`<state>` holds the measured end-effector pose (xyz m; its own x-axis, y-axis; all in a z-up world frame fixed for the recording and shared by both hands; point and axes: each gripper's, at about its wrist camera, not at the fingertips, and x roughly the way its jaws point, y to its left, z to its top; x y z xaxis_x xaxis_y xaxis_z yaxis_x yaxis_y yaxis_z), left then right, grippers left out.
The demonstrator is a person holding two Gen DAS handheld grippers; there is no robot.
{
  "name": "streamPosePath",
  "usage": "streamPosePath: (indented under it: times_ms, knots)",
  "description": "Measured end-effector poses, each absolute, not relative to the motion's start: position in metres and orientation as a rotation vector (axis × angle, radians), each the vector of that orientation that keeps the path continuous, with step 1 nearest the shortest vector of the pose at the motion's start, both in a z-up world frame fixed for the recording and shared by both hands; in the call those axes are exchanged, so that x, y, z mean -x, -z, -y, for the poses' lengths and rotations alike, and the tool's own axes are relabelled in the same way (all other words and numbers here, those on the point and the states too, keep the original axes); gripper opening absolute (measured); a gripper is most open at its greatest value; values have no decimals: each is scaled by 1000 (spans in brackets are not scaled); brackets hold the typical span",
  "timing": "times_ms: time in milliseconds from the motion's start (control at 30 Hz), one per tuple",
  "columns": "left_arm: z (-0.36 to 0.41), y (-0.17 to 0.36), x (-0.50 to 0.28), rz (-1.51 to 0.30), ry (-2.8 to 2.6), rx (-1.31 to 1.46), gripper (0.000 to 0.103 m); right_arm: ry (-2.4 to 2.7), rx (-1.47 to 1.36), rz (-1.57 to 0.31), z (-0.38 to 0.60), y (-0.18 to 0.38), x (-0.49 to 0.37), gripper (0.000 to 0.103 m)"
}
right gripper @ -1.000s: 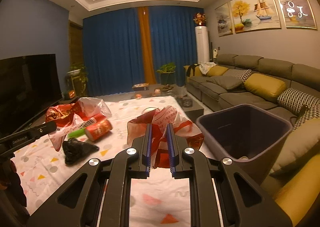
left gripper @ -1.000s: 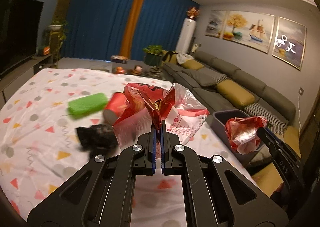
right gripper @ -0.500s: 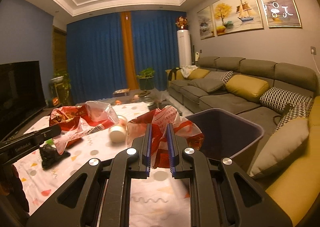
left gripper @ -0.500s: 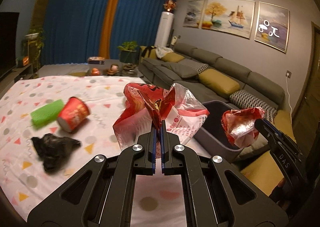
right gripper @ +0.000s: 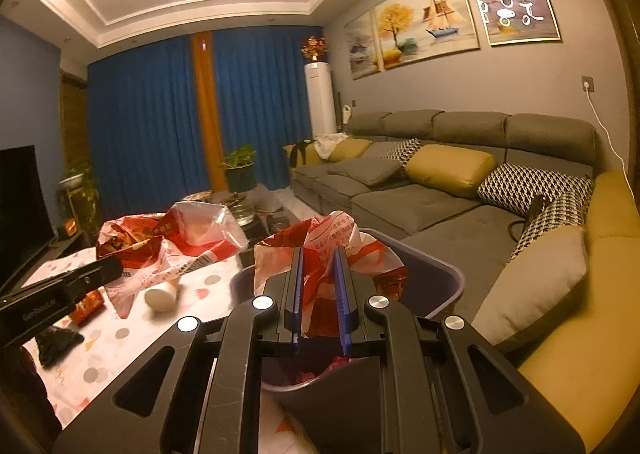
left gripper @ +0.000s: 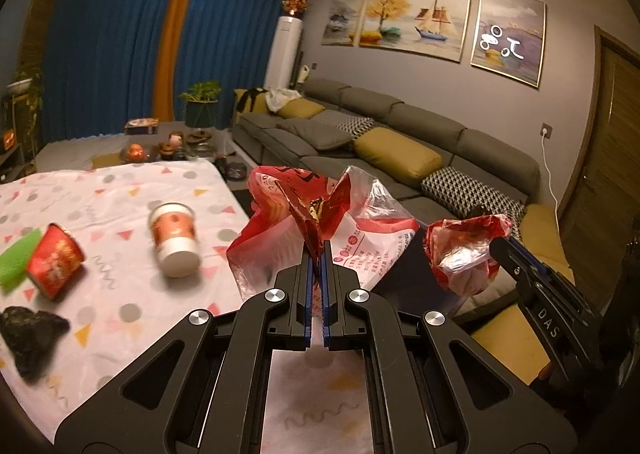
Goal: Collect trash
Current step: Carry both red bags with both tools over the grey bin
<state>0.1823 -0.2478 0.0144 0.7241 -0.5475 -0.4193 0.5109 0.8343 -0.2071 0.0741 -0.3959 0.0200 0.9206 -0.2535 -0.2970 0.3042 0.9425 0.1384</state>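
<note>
Far to the left of the left tongs (left gripper: 316, 254), a black crumpled scrap (left gripper: 30, 334), a green roll (left gripper: 16, 258), a red cup (left gripper: 56, 262) and a white-capped cup (left gripper: 174, 234) lie on the patterned surface (left gripper: 120, 190), all smeared by blur, so their labels cannot be read. These tongs are pressed together on a thin fold of a red-and-clear plastic bag (left gripper: 320, 210), which billows ahead of the tips. The pinch holds only a sliver; a swing could probably slip the slick film free and drop it on the surface, short of the bin. To the right, the right tongs (right gripper: 320, 274) are clamped on a crumpled red-and-white wrapper (right gripper: 332, 242), held over the mouth of the dark bin (right gripper: 448, 274). The wrapper looks wider than the grip, so on release it might catch the near rim or cling to the pads. With both tongs heading to one opening, the loose bag could also brush the right tongs. The bin's near wall and most of its contents are hidden behind the tongs' body; only some reddish bits show low inside. The person holding the tongs is out of view.
</note>
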Motion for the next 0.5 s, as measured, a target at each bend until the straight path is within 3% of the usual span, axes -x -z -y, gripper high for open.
streamPosePath:
  times_ms: [500]
  knots:
    - [302,9,-221,-562,639,59,3,317,-184,-326,402,-8,-94,16]
